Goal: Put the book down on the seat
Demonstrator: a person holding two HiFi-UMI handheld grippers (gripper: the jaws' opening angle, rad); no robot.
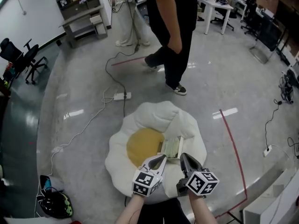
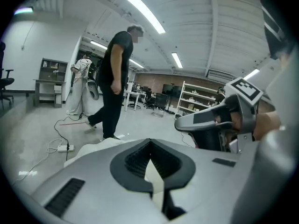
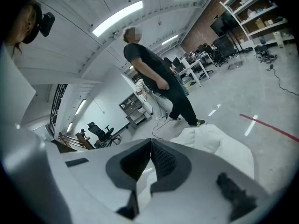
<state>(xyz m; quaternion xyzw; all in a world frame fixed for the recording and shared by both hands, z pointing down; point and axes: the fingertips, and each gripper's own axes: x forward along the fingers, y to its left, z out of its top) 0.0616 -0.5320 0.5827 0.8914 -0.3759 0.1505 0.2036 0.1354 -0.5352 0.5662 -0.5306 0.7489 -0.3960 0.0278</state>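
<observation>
A white, petal-edged cushion seat (image 1: 154,116) with a round yellow centre (image 1: 141,146) lies on the floor just below me. A pale book (image 1: 171,147) rests on it, right of the yellow patch. My left gripper (image 1: 160,159) hovers at the book's near left corner, its jaws shut and empty. My right gripper (image 1: 183,157) hangs at the book's near right edge, also shut with nothing in it. In the left gripper view the jaw tips (image 2: 149,141) meet, and a strip of white seat shows beyond. In the right gripper view the tips (image 3: 151,140) also meet, above the seat (image 3: 215,139).
A person in black (image 1: 170,31) stands beyond the seat, and another in light clothes (image 1: 126,13) is farther back. A power strip (image 1: 122,96) with cables lies left of the seat. Red tape (image 1: 233,148) runs along the right. A helmet (image 1: 55,203) sits near left.
</observation>
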